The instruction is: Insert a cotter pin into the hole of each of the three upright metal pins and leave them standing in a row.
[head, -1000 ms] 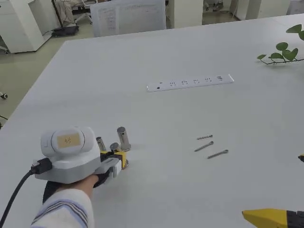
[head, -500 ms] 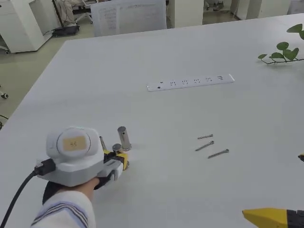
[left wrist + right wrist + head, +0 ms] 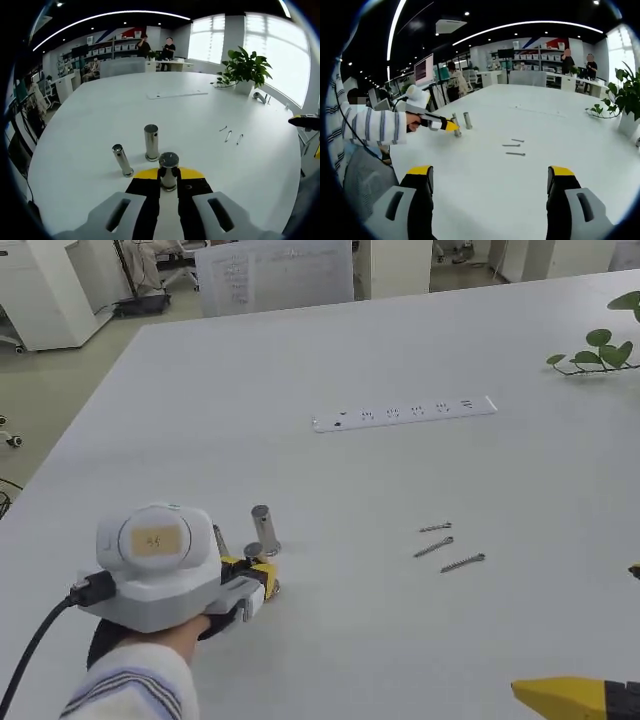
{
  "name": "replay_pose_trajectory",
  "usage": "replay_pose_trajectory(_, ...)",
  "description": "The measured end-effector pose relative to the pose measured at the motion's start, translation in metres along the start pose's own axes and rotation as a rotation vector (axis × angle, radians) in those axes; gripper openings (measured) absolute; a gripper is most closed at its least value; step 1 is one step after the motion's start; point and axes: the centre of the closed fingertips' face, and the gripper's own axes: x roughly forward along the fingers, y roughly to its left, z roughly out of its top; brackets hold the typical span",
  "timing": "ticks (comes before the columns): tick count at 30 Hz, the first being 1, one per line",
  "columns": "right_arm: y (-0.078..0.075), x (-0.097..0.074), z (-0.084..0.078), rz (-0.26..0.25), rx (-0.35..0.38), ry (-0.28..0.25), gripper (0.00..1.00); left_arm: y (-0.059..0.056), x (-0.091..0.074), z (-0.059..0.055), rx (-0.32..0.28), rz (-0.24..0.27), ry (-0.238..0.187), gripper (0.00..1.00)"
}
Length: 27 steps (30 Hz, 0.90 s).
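Note:
Three grey metal pins stand at the table's front left. My left gripper (image 3: 256,568) is shut on the nearest pin (image 3: 252,553), which stands upright between the yellow tips (image 3: 168,169). A second pin (image 3: 262,530) stands just beyond it, and a third (image 3: 217,540) is partly hidden behind the gripper's body. In the left gripper view these two (image 3: 151,142) (image 3: 122,160) stand free on the table. Three cotter pins (image 3: 432,547) lie loose to the right. My right gripper (image 3: 491,180) is open and holds nothing, well short of the cotter pins (image 3: 514,146); its yellow tip (image 3: 575,698) shows at the front right.
A white power strip (image 3: 405,413) lies across the middle of the white table (image 3: 400,480). Leaves of a potted plant (image 3: 600,350) reach in at the far right. Chairs, desks and people are beyond the table's far edge.
My left gripper has rolled a little and edged right with the pin in its jaws. The other two pins and the cotter pins have not moved.

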Motion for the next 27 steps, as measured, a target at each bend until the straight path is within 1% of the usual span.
replay_pose_trajectory(5, 0.001, 0.0, 0.0, 0.002, -0.001, 0.0, 0.96, -0.003, -0.005, 0.005, 0.015, -0.023, -0.012, 0.1)
replay_pose_trajectory(11, 0.002, 0.0, -0.001, 0.004, 0.0, 0.001, 0.96, -0.009, -0.009, 0.009, 0.068, -0.065, -0.011, 0.1)
replay_pose_trajectory(15, 0.002, 0.0, 0.0, 0.005, -0.002, 0.0, 0.96, -0.014, -0.012, 0.01, 0.107, -0.094, -0.007, 0.1)
replay_pose_trajectory(18, 0.002, 0.0, -0.001, 0.006, -0.002, 0.001, 0.96, -0.018, -0.015, 0.009, 0.132, -0.106, 0.0, 0.1)
replay_pose_trajectory(27, 0.003, 0.0, -0.003, 0.007, 0.002, 0.005, 0.96, -0.028, -0.021, 0.01, 0.172, -0.173, -0.002, 0.1)
